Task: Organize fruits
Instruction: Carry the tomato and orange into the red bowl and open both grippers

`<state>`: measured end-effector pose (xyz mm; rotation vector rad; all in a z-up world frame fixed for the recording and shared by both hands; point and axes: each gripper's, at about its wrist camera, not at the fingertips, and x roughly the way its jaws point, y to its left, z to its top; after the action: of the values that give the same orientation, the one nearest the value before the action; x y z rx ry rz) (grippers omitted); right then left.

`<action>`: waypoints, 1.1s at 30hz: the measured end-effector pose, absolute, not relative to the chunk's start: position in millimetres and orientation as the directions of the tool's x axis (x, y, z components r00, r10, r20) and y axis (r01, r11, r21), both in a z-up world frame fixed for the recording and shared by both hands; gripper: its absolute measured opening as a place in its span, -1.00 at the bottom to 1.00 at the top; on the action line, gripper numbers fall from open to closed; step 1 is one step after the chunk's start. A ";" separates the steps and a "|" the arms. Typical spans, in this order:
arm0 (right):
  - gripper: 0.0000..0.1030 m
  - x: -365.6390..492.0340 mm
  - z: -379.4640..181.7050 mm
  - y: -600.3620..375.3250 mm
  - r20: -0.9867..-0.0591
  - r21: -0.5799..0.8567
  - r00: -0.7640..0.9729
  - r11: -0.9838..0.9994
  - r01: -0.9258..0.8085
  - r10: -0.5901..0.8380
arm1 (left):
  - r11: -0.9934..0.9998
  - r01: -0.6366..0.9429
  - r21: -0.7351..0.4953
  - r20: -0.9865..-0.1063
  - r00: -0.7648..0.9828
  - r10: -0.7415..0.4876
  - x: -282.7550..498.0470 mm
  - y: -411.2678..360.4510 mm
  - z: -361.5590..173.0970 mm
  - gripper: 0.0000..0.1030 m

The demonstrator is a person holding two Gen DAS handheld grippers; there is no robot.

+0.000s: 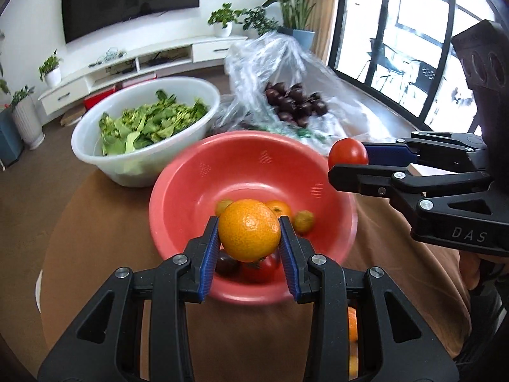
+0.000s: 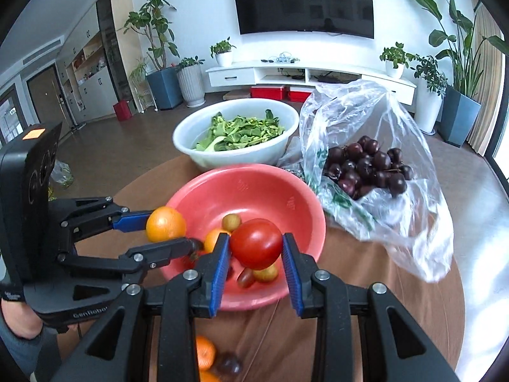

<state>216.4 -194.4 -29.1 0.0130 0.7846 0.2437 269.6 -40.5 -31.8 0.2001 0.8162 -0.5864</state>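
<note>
Left wrist view shows the left gripper [image 1: 249,235] clamped on a round, dimpled orange citrus fruit [image 1: 249,229], its blue ribbed pads [image 1: 210,256] pressing both sides of the peel. The fruit hangs over the near part of a shallow red plastic bowl [image 1: 254,165]. At the right of this view the right gripper [image 1: 347,160] holds a smooth round red tomato [image 1: 347,153] between its fingers, beside the bowl's right rim.

From the right wrist view, that tomato [image 2: 256,244] sits squeezed between blue pads [image 2: 219,270] above the same bowl [image 2: 264,187], with the left gripper [image 2: 168,226] and its orange [image 2: 166,223] at the bowl's left edge. Loose in the bowl lie another orange, a yellow-green fruit and small dark red tomatoes.

Behind the bowl stands a white plastic basin of leafy greens [image 2: 237,132]. To its right a crumpled clear plastic bag [image 2: 375,117] holds dark purple round fruits [image 2: 369,167]. Everything rests on a round brown table [image 2: 397,312]. More oranges [image 2: 203,353] show low under the right gripper.
</note>
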 end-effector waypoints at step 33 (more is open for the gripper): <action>-0.26 255.0 -87.0 -177.3 -0.789 0.000 0.602 0.980 -0.197 0.121 | 0.850 0.524 -0.060 -0.760 0.528 -0.379 301.0 -46.8 -70.3 -0.01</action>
<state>255.0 -177.3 -87.0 -0.0903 0.9064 0.1849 301.0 -46.8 -70.3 0.1846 0.8595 -0.5428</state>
